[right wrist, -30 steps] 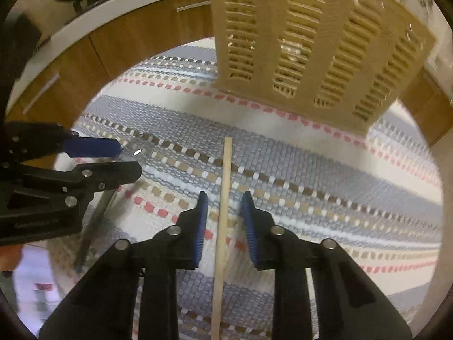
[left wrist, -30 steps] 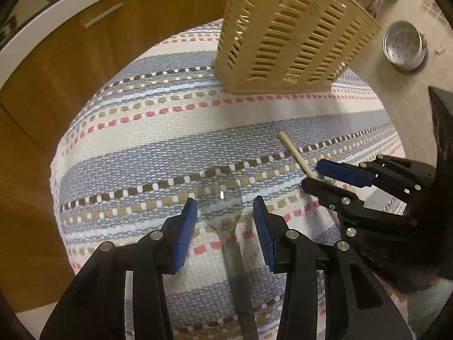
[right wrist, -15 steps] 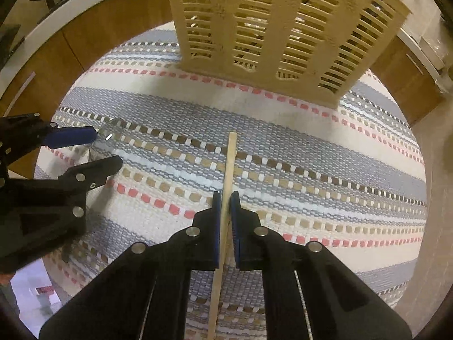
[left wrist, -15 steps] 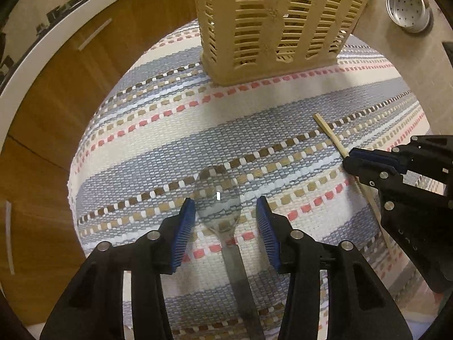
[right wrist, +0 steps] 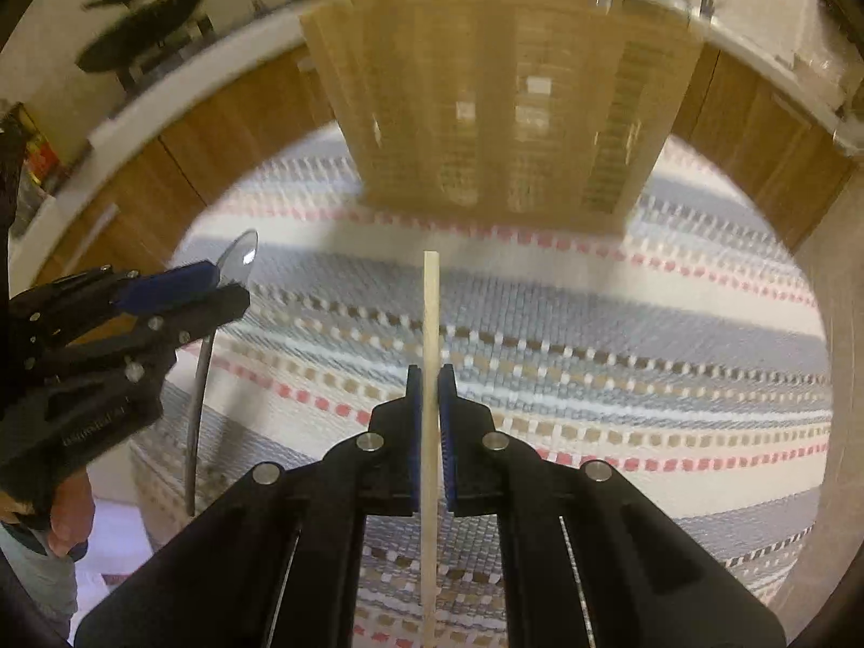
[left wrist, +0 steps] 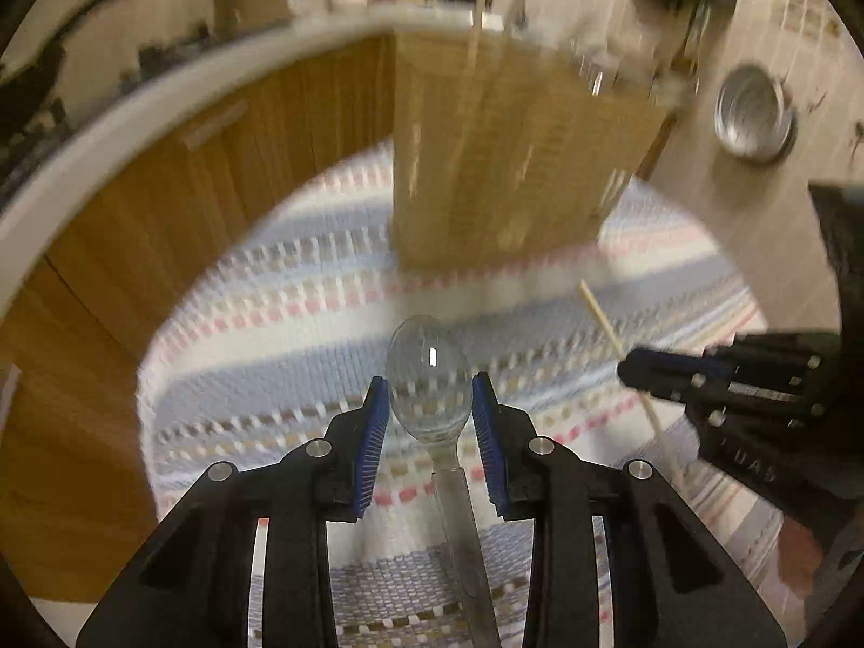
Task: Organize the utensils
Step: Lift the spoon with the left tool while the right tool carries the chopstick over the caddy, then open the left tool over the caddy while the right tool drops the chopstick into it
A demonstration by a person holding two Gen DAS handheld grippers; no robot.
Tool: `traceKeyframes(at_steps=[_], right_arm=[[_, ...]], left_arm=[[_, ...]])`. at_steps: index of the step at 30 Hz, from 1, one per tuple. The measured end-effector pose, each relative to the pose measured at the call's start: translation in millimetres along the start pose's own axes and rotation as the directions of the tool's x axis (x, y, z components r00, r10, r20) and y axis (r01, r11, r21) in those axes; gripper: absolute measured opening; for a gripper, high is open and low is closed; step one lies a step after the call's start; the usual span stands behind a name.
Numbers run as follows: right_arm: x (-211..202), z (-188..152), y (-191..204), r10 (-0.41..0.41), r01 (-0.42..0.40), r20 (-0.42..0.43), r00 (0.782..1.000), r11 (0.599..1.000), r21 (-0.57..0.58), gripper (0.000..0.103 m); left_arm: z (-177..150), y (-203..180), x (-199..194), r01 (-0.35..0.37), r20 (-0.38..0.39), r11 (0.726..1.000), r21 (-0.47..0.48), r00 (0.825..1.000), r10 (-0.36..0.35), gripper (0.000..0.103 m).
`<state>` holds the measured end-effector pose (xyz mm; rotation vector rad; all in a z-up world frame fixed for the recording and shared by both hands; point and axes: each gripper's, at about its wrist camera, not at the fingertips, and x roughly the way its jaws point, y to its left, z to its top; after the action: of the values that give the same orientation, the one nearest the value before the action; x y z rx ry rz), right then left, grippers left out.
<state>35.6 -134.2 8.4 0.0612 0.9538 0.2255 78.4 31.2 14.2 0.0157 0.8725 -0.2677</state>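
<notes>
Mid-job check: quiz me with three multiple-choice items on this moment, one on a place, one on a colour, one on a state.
1. Where does the basket stand?
A. far end of the striped cloth
B. on the floor
C. in a drawer

2. What colour are the pads of the tools?
A. red
B. blue
C. yellow

3. What is the right tool doing?
A. wide open
B. shut on nothing
C. shut on the wooden stick

Answers: 1 A, it sits on the cloth beyond both utensils. 2 B, blue ribbed faces show. 3 C, both pads pinch the stick.
</notes>
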Motion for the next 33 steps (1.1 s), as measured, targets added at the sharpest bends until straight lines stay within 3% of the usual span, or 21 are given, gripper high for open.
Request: traceKeyframes(at_steps=[3,5,9,12,17,21,26,30,33], right_arm=[[-25.0,3.9,-0.9,0.004,-0.005,0.097,0.995,1.000,0.006,0.005],[-37.3,11.1,-0.1,0.008,-0.010,0.151,0.989,1.000,0.012,0.005],[-73.4,28.2,-4.0,0.025,-0.034,0.283,0.959,0.999,0.027,0.005],[-99.9,50.5,-10.2,0.025,-0.047,0.391,0.920,0.998,0.046,0.005],[-125.8,96.9,-23.4,-0.009,-0.056,0.562,0.827,0.994,0.099,0.005],[-123.6,127.6,-33.8,-0.040,-0.068,0.631,0.775,0.987,0.145,0.005],[-102.2,161.8,-36.0,-0.133,-0.013,0.687,0.714,0.979,0.202,0.005],[-81.6,174.1,-43.0,-0.193,0.002,0.724,0.662,0.967,0.256,0.005],[-65.7,173.2,-45.5,-0.228,0.017,0.731,0.644,0.959,0.283,0.005]], left_arm=[[9.9,-1.6,-35.8,-0.018,0.143,1.000,-0.012,0.990,0.019,0.030],[19.6,-3.6,-59.0,-0.048,0.246,0.999,-0.015,0.968,0.051,0.030],[40.7,-9.0,-95.0,-0.110,0.419,0.993,-0.033,0.901,0.113,0.030],[63.7,-7.3,-112.4,-0.074,0.516,0.995,-0.064,0.851,0.097,0.030],[106.6,-2.5,-121.5,0.020,0.648,0.993,-0.116,0.759,0.060,0.030],[130.1,1.2,-113.6,0.082,0.705,0.986,-0.148,0.707,0.048,0.030],[149.7,2.1,-84.3,0.113,0.732,0.981,-0.155,0.681,0.037,0.030],[155.4,1.6,-60.1,0.090,0.731,0.985,-0.147,0.680,0.047,0.030],[154.6,0.3,-42.5,0.071,0.728,0.989,-0.133,0.684,0.049,0.030]])
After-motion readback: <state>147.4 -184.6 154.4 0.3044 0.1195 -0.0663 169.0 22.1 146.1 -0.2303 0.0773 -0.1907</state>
